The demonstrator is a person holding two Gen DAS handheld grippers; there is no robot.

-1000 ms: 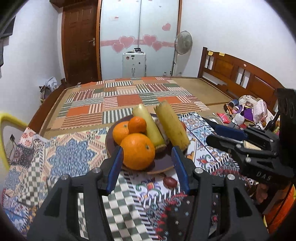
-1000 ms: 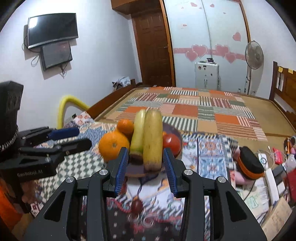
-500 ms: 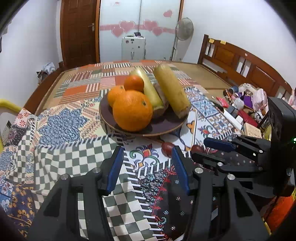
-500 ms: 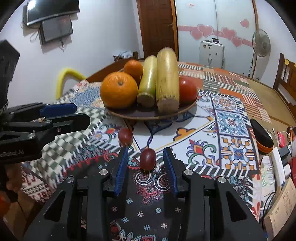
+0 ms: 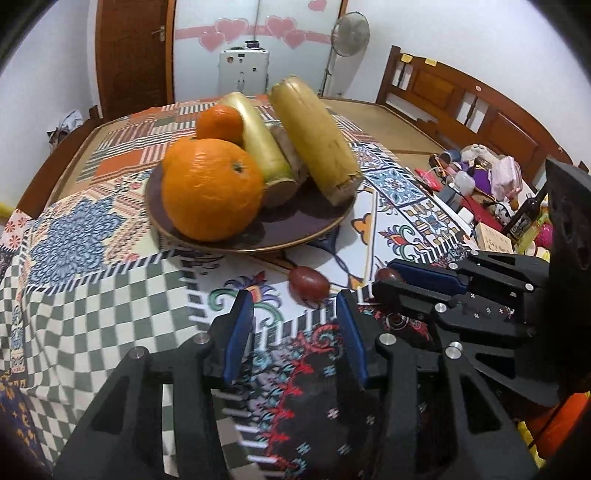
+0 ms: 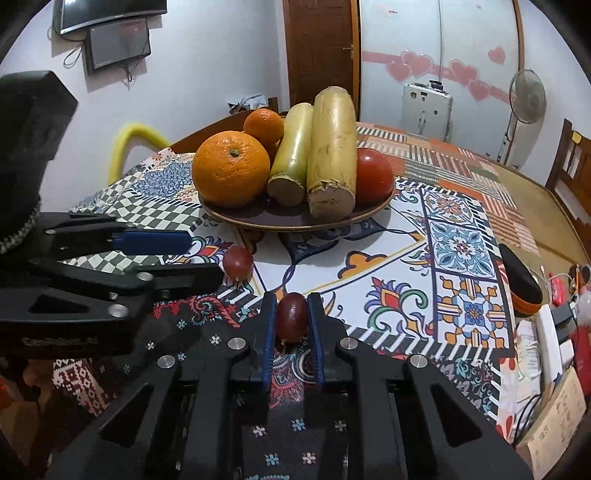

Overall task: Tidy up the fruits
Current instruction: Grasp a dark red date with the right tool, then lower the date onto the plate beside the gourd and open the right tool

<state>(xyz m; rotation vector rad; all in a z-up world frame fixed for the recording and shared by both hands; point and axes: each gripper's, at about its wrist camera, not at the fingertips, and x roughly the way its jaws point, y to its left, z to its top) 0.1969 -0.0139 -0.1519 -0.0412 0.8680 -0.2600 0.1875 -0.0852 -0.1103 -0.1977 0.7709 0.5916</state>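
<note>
A dark brown plate [image 5: 306, 225] [image 6: 258, 218] holds a large orange [image 5: 210, 188] [image 6: 231, 168], a small orange [image 5: 219, 123], two sugarcane pieces [image 6: 332, 147] and a red tomato [image 6: 375, 175]. Two dark red grapes lie on the patterned cloth in front of it. My right gripper [image 6: 291, 314] is shut on one grape [image 6: 291, 321] [image 5: 386, 275] at cloth level. My left gripper [image 5: 295, 314] is open, with the other grape [image 5: 308, 284] [image 6: 238, 262] just beyond its fingertips.
The table's right edge holds clutter: a black and orange case [image 6: 521, 280], a bottle [image 5: 524, 214], boxes and toys. A wooden bed frame [image 5: 461, 107], a fan [image 5: 351, 33] and a yellow chair back [image 6: 133, 140] stand around the table.
Both grippers dropped lower and moved closer to the grapes. My right jaws closed on the nearer grape, which lay free between them before.
</note>
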